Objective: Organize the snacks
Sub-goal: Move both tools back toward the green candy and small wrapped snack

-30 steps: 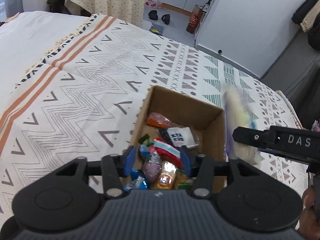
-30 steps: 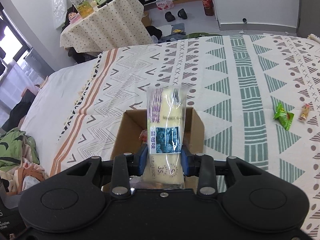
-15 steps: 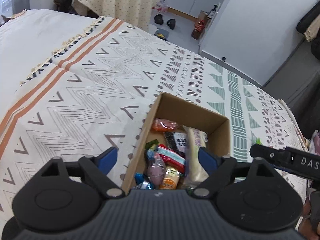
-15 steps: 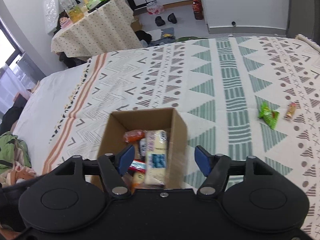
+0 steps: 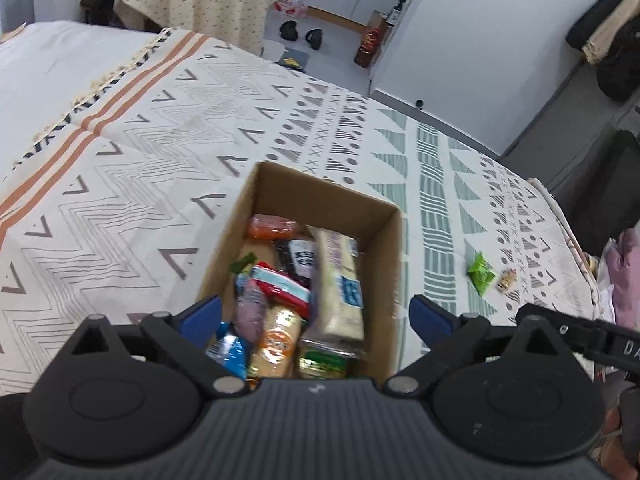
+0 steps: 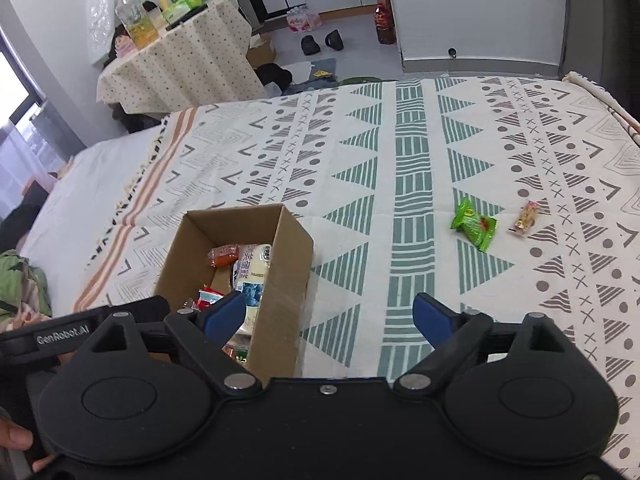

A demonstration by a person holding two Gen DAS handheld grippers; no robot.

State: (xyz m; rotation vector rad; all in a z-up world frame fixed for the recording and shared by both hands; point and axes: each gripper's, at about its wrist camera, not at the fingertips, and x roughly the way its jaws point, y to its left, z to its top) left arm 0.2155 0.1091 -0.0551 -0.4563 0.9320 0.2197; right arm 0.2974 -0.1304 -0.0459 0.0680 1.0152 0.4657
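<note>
A brown cardboard box (image 5: 384, 264) (image 6: 288, 264) stands on the patterned bedspread and holds several snack packets. Along its right side lies a long pale yellow cake pack (image 5: 340, 280) (image 6: 254, 268). My left gripper (image 5: 316, 316) hangs over the box's near end, its jaws opening wide, nothing gripped. My right gripper (image 6: 330, 316) is just right of the box, its jaws opening too, with nothing between them. A green packet (image 6: 474, 226) (image 5: 482, 274) and a small tan snack (image 6: 526, 218) (image 5: 507, 279) lie loose on the bedspread to the right.
The bedspread (image 6: 420, 160) covers a bed whose far edge meets the floor. Beyond it stand a cloth-covered table with bottles (image 6: 176, 52), shoes (image 6: 322, 42) and a white cabinet (image 6: 472, 12). A hand (image 6: 16, 440) shows at the lower left.
The right gripper let go of the pale cake pack, which dropped into the box, then moved right. The left gripper opened wide and drew back from the snacks in the box.
</note>
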